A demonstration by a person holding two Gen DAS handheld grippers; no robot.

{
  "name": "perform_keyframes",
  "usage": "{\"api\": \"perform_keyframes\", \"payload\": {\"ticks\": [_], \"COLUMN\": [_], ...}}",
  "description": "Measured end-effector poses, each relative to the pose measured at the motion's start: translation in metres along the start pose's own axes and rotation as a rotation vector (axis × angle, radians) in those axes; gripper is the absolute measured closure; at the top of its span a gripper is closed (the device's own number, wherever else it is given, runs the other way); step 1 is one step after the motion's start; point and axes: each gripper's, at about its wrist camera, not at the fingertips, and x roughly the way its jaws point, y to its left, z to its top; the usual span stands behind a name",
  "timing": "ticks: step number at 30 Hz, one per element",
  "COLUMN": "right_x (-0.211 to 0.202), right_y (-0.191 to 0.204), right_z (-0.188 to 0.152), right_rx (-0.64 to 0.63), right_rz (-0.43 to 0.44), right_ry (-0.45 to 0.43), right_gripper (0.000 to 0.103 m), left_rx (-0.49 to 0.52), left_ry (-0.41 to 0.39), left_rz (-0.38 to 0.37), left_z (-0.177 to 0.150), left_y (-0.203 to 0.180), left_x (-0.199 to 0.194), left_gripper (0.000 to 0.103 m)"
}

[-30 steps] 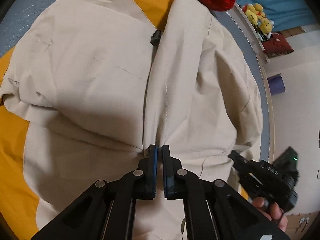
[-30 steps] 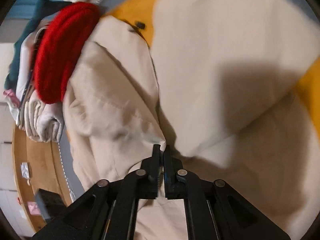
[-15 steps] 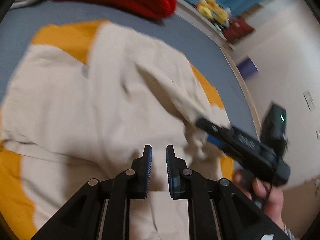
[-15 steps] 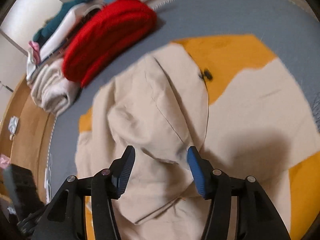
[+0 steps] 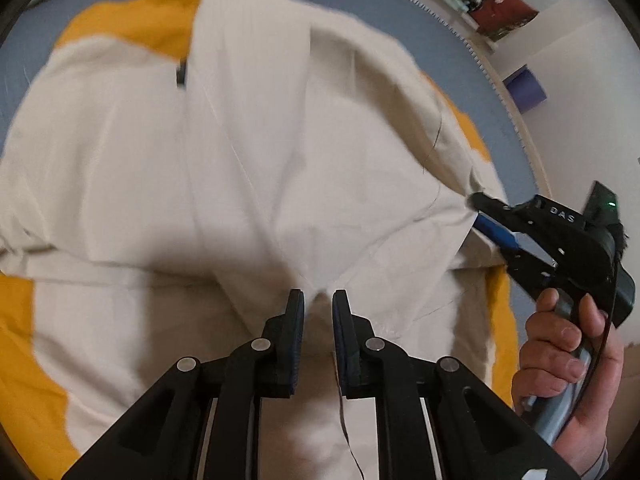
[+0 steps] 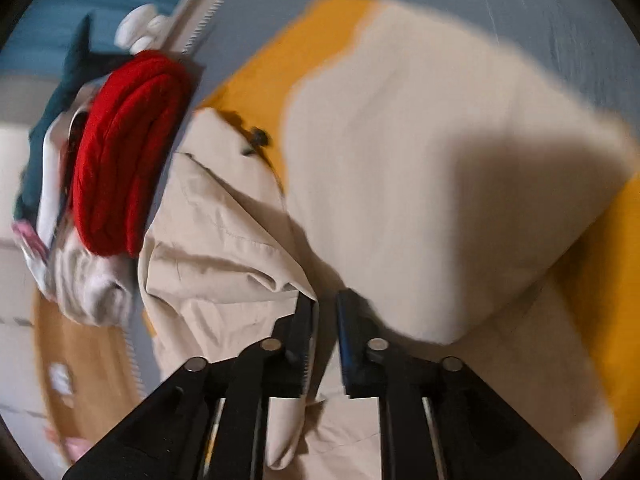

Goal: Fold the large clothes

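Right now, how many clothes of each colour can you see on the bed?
Beige and yellow garment: 1
Red knit: 1
Dark teal garment: 1
White folded clothes: 1 bundle, too blurred to split
Total: 4

both grippers angle downward, left gripper (image 5: 318,300) fingers narrowly apart, right gripper (image 6: 324,300) closing.

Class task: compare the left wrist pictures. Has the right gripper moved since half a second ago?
Yes. The right gripper now sits further right and lower in view, at the beige garment's right edge, its jaws closing on the cloth there.
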Motion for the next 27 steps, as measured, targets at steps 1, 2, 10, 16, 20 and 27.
{"api": "perform_keyframes", "payload": {"ticks": [1,2,10,16,20,27], "right_x": [-0.016,-0.027,-0.016,0.032,-0.004,0.017], "right_y": [0.011,0.019,0.068,0.058,0.086,0.074], "right_z": [0.001,0.001,-0.012,-0.031,-0.040,-0.077], "right_rx": [-0.055,-0.091,-0.286,-0.308,-0.439,-0.483], "right_rz": [-0.038,-0.060,0.133,-0.054,-0.003,-0.060], "right_ry": [-0.075,-0.139,-0.036,0.158,0.015,0.217], "right_gripper": [0.079,0.078,0.072,0.073,0.071,0.067], "left_rx": [0.002,0.003,-0.051,-0.176,-0.131,-0.073], "left_ry": [-0.026,-0.050,-0.126,-0.064,-0.113,-0.218], "left_rz": [-0.004,-0.006,0.004,0.009,0.002,0.100], "left_z": [0.001,0.002,0.012,0.004,0.006,-0.009], "left_y": [0.001,0.000,0.012,0.039,0.027,0.027], "left_x": [-0.009,-0.015,-0.010,-0.001,-0.026,-0.081], "left_gripper": [0.090,0.090,0.090,0.091,0.091,0.091]}}
